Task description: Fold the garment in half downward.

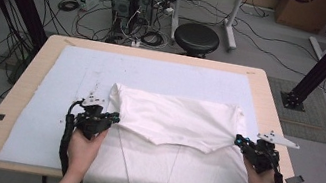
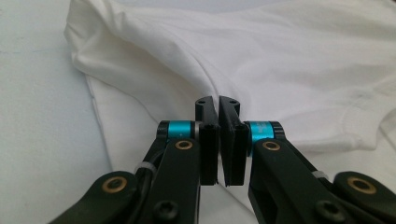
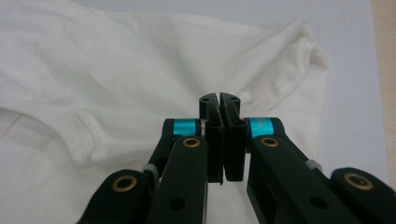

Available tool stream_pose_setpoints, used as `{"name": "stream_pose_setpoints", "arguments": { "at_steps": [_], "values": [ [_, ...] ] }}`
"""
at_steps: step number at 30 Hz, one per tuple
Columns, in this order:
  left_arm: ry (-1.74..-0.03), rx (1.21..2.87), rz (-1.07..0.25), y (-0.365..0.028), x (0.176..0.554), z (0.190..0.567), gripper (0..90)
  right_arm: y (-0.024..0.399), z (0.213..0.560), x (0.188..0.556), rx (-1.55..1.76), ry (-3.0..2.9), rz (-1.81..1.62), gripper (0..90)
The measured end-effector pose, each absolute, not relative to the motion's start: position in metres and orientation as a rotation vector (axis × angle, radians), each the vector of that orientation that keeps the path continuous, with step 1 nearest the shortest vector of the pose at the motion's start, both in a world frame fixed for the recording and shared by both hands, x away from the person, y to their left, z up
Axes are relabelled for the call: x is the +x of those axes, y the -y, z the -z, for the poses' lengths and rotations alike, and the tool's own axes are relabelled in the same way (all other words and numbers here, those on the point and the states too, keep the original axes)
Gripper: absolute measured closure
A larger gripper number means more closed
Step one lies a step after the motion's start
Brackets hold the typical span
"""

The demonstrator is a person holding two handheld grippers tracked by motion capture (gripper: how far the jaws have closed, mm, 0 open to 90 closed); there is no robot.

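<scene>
While high view is showing stool beyond tabletop, I'm seeing left gripper and right gripper fingers pinching white shirt folds.

one white shirt, two grippers

Wooden table — pale mat — white shirt

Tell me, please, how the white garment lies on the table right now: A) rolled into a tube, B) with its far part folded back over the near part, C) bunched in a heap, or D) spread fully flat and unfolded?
B: the white garment shows its far part doubled over the near part, each gripper at one side of that fold.
</scene>
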State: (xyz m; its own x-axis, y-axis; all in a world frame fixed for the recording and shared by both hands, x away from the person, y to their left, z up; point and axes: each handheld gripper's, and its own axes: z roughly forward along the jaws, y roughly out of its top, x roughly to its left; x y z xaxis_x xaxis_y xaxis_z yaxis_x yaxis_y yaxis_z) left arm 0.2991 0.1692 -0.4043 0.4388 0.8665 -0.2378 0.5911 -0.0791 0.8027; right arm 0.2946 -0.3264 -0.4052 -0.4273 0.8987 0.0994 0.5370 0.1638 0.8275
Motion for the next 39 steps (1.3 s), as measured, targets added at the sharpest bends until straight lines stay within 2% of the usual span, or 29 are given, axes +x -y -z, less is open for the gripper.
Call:
{"name": "stream_pose_setpoints", "arguments": {
  "at_steps": [8, 15, 19, 21, 26, 28, 31, 34, 37, 39],
  "values": [
    [-1.194, 1.819, -0.348, -0.177, 0.23, 0.408, 86.4, 0.34, 0.402, 0.216, 1.312, -2.058, -1.271, 89.7],
    [-1.173, 1.893, -0.333, -0.172, 0.182, 0.42, 85.3, 0.343, 0.424, 0.16, 1.292, -2.091, -1.199, 89.2],
    [-1.185, 1.902, -0.453, -0.172, 0.181, 0.417, 69.2, 0.346, 0.422, 0.158, 1.255, -2.05, -1.124, 84.0],
    [-1.196, 1.862, -0.51, -0.175, 0.191, 0.41, 61.2, 0.348, 0.415, 0.166, 1.25, -2.011, -1.115, 79.9],
    [-1.219, 1.805, -0.645, -0.179, 0.242, 0.397, 54.9, 0.351, 0.401, 0.222, 1.259, -1.935, -1.035, 70.4],
    [-1.244, 1.787, -0.653, -0.181, 0.269, 0.397, 50.9, 0.352, 0.398, 0.259, 1.286, -1.903, -1.01, 60.1],
    [-1.305, 1.741, -0.611, -0.188, 0.315, 0.405, 46.8, 0.354, 0.398, 0.309, 1.314, -1.88, -1.03, 60.0],
    [-1.365, 1.745, -0.672, -0.191, 0.345, 0.413, 45.4, 0.355, 0.405, 0.35, 1.389, -1.858, -1.016, 55.6],
    [-1.41, 1.796, -0.666, -0.19, 0.368, 0.424, 42.1, 0.358, 0.418, 0.38, 1.51, -1.872, -0.949, 50.5],
    [-1.428, 1.813, -0.653, -0.189, 0.374, 0.429, 41.6, 0.358, 0.423, 0.387, 1.544, -1.888, -0.934, 49.5]
  ]
}}
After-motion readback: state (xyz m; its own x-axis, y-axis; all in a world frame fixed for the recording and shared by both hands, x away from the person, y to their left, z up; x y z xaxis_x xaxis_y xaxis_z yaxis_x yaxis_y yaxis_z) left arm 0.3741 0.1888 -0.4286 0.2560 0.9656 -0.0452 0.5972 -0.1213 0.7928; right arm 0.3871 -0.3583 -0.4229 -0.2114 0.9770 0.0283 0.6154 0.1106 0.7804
